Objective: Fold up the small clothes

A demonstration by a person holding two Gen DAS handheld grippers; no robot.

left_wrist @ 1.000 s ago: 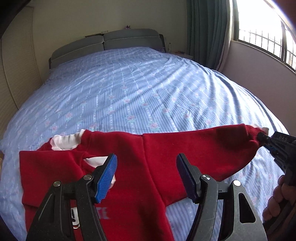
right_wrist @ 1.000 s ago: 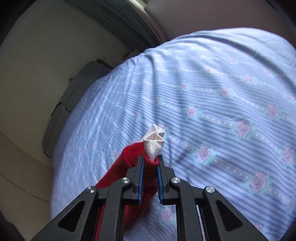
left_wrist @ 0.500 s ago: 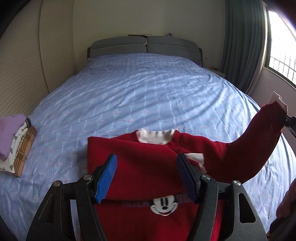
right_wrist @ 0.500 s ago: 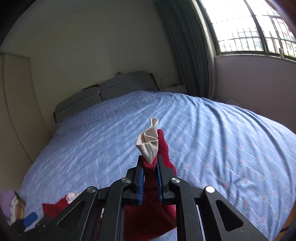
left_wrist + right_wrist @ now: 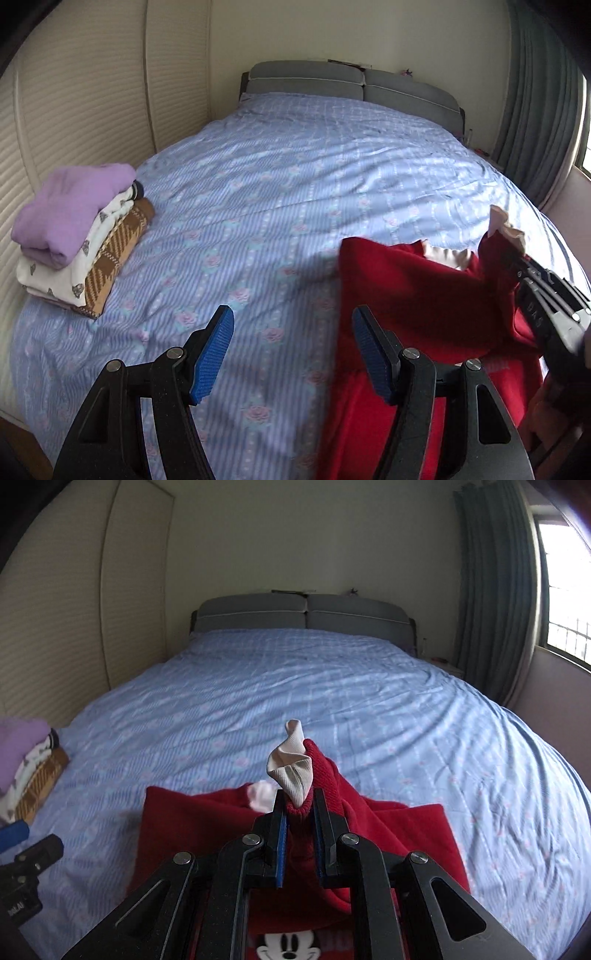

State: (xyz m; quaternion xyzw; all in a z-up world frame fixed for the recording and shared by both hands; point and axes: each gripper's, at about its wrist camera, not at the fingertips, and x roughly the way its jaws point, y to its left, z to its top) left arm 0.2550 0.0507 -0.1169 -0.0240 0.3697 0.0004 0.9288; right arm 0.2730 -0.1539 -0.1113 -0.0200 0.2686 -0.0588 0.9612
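A red sweatshirt (image 5: 413, 302) with a Mickey Mouse print (image 5: 284, 947) lies on the blue floral bedsheet (image 5: 295, 192). My right gripper (image 5: 300, 812) is shut on the sleeve cuff (image 5: 291, 771), red with white lining, and holds it above the shirt body (image 5: 192, 823). It also shows at the right edge of the left wrist view (image 5: 517, 258). My left gripper (image 5: 291, 350) is open and empty, over the sheet just left of the shirt. Its tip shows in the right wrist view (image 5: 22, 845).
A stack of folded clothes (image 5: 74, 236), purple on top, sits at the bed's left edge. A grey headboard (image 5: 303, 613) is at the far end. A curtain and window (image 5: 554, 602) are on the right, a wall on the left.
My right gripper has carried the sleeve cuff inward over the shirt body. My left gripper has shifted left, off the shirt, so the folded stack comes into view.
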